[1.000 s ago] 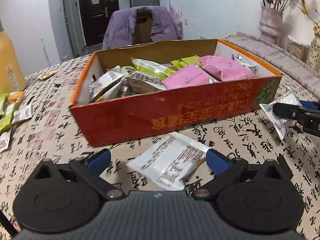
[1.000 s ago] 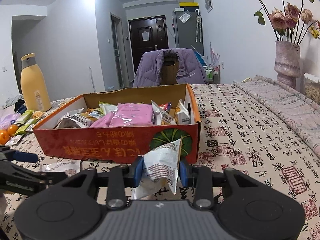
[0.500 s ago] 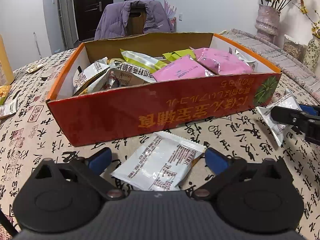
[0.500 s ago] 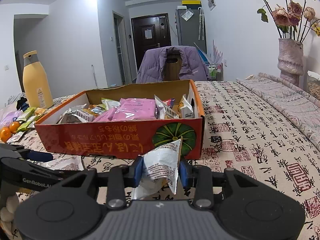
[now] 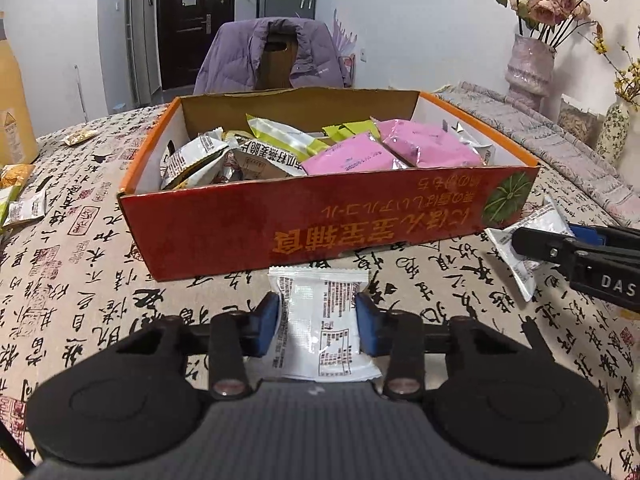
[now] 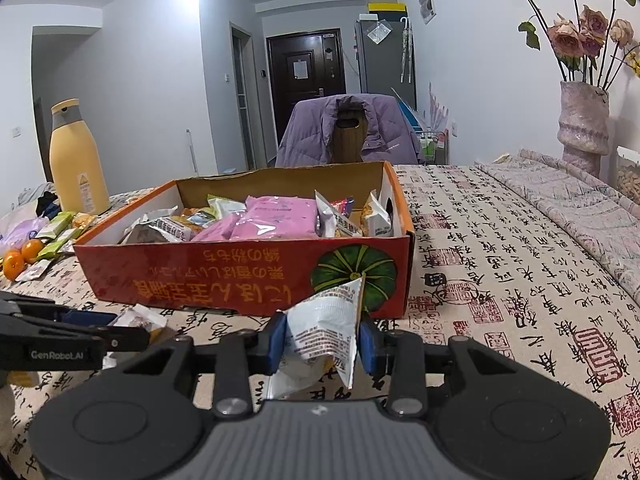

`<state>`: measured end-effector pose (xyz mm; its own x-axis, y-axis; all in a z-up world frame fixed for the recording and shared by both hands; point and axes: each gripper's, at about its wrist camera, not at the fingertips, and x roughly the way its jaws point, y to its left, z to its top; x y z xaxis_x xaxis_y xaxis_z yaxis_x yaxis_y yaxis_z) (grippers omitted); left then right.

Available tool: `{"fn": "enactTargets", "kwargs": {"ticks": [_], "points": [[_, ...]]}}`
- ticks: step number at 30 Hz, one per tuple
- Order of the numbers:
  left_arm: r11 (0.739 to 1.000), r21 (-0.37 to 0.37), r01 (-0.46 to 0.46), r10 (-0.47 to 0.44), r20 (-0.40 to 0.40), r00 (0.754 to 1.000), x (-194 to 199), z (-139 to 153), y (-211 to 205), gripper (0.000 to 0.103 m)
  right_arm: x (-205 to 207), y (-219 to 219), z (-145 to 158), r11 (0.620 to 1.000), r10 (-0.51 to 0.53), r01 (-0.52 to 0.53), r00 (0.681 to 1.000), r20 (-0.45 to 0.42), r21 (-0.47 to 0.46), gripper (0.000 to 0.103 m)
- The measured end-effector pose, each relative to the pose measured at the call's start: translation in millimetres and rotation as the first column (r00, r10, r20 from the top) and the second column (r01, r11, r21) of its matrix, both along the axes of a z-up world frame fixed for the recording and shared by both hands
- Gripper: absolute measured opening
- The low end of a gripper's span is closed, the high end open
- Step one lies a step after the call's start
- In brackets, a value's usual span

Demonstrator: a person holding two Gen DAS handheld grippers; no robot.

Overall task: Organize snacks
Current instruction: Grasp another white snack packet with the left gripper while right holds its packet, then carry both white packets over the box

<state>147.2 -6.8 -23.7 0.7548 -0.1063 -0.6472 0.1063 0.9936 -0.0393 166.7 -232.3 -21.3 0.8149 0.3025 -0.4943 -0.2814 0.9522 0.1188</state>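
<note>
Left gripper (image 5: 317, 326) angled down over tabletop (image 5: 72, 280), jaws closing around white snack packet (image 5: 320, 320) before red snack box (image 5: 320, 220); right gripper (image 6: 322, 338) tilted downward, clenched on crumpled white packet (image 6: 324, 332).

The yellow bottle (image 5: 10, 104) is cut off at the left edge (cap unseen).

1. Red cardboard box (image 6: 200, 276): one.
2. Pink packets (image 5: 424, 146) in the box: two.
3. Oranges (image 6: 22, 258): two.
4. Yellow bottle (image 6: 78, 160): one.
5. Flower vase (image 6: 582, 128): one.
6. White snack packets clamped in grippers: two, one (image 5: 320, 312) left, one (image 6: 324, 332) right.
</note>
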Motion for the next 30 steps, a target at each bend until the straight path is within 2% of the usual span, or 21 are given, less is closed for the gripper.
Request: {"fn": "enactTargets", "kwargs": {"ticks": [6,14,23,30], "points": [[1.0,-0.004,-0.017,0.017,0.058,0.998,-15,14,1,0.041,-5,3,7,1.0,0.018,-0.018,0.999,0.027,-0.004,0.036],[0.997,-0.074,-0.032,0.046,0.191,0.98,-24,61,0,0.041,-10,16,41,0.998,0.062,-0.06,0.99,0.123,-0.015,0.036],[0.992,-0.1,-0.074,0.1,0.284,0.953,8,99,4,0.041,17,46,87,0.993,0.117,-0.109,0.966,0.23,-0.049,0.036],[0.989,-0.108,-0.104,0.132,0.297,0.946,50,107,8,0.042,57,65,100,0.994,0.108,-0.099,0.965,0.238,-0.05,0.036]]}}
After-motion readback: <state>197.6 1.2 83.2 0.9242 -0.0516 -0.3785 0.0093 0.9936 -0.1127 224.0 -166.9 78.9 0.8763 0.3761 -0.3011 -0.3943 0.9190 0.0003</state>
